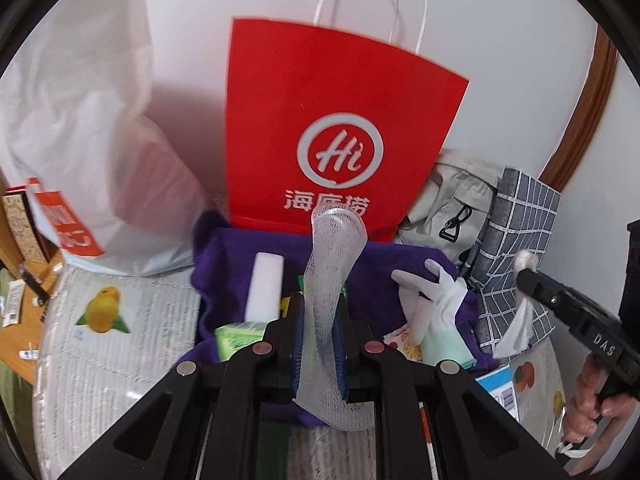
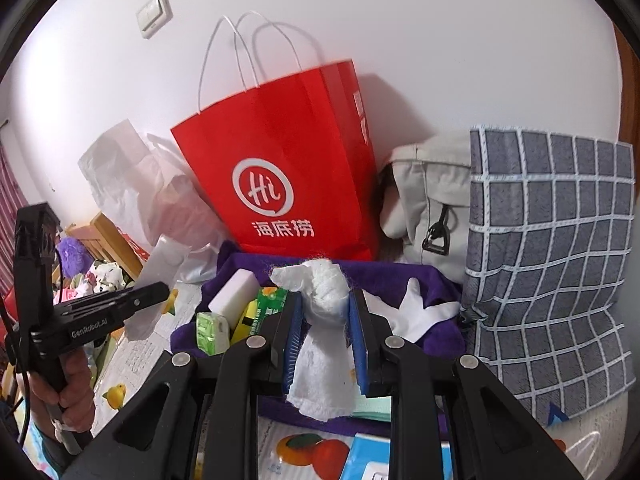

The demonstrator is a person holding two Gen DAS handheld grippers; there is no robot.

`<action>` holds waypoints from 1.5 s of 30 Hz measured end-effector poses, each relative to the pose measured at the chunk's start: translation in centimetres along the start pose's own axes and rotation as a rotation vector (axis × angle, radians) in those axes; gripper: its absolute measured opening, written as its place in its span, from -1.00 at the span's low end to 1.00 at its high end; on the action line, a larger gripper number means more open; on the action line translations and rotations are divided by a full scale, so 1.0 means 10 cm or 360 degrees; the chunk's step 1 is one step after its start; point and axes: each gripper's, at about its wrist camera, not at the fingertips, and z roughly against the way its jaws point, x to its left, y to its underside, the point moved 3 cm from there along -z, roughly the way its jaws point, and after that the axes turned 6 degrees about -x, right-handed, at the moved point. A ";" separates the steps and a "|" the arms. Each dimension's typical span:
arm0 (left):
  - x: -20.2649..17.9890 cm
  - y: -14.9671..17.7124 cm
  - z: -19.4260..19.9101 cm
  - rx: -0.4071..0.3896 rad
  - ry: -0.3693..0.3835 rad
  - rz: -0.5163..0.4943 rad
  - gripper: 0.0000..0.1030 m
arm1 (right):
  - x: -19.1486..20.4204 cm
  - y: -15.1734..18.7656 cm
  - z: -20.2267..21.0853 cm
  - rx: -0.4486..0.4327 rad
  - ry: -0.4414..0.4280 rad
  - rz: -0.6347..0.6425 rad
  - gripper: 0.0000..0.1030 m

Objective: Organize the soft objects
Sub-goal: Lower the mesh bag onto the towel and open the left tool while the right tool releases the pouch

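In the left wrist view my left gripper [image 1: 320,304] is shut on a white mesh foam sleeve [image 1: 334,256] that curls up above the pads. Below it a purple towel [image 1: 236,252] carries a white sponge block [image 1: 264,284], a green tissue pack [image 1: 236,338] and a white glove [image 1: 438,304]. My right gripper [image 2: 326,300] is shut on a wad of white cloth [image 2: 320,344], which hangs down between the blue pads [image 2: 294,336]. Each gripper shows in the other's view: the right gripper [image 1: 526,276] at the right edge, the left gripper [image 2: 162,291] at the left.
A red paper bag [image 1: 340,120] with white handles stands against the wall behind the towel. A white plastic bag [image 1: 92,152] is to its left. A beige bag [image 2: 432,200] and a grey checked cloth [image 2: 552,260] are to its right. A fruit-print table cover [image 1: 120,320] lies underneath.
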 end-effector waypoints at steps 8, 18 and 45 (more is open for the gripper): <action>-0.13 0.12 -0.51 0.0147 0.0108 -0.0009 -0.75 | -0.20 0.17 -0.44 0.0182 0.0040 0.0022 -0.51; -0.14 0.28 -0.88 0.0281 0.0154 0.0046 -0.75 | -0.33 0.40 -0.83 0.0326 0.0053 -0.0036 -0.51; -0.44 0.33 -0.85 0.0290 0.0155 -0.0010 0.35 | -0.27 0.10 -0.35 0.0104 0.0279 0.0105 0.67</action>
